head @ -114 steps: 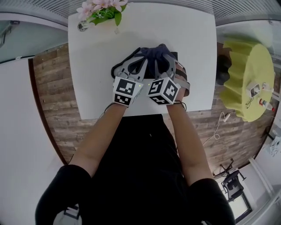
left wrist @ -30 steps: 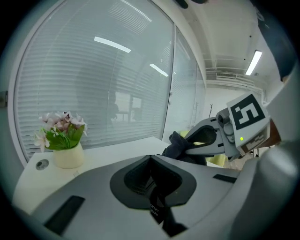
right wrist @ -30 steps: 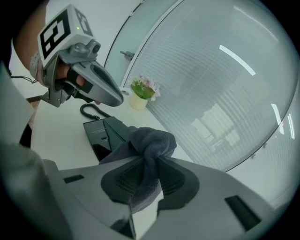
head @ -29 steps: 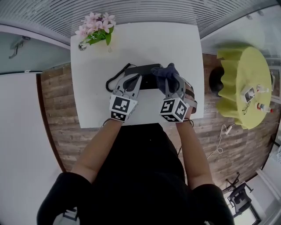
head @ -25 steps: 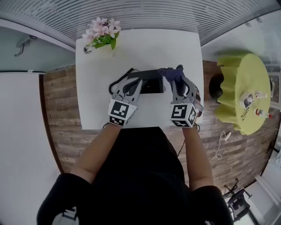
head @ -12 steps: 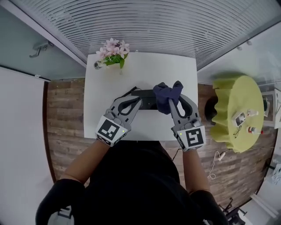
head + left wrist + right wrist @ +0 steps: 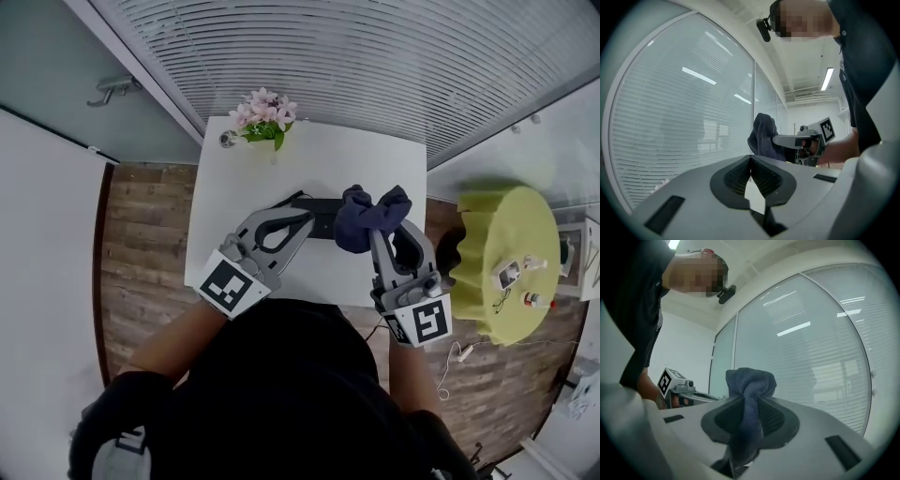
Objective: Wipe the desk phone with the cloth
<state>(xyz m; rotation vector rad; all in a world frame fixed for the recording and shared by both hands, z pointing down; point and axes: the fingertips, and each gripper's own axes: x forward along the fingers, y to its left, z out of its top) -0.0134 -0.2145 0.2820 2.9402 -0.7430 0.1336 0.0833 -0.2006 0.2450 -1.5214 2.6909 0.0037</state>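
The desk phone [image 7: 323, 217] is a low black unit lying near the middle of a white table [image 7: 361, 159]. Only a short strip of its body shows. Its right end is hidden behind a bunched dark blue cloth [image 7: 366, 217], and its left end sits behind the left gripper [image 7: 306, 221]. The phone's keys and handset cannot be made out. The right gripper [image 7: 377, 236] pinches the cloth, whose folds bulge above its tips; whether cloth touches phone cannot be told. The left gripper's jaws are pressed together, tip to tip. Pink flowers [image 7: 264, 116] stand at the table's far edge.
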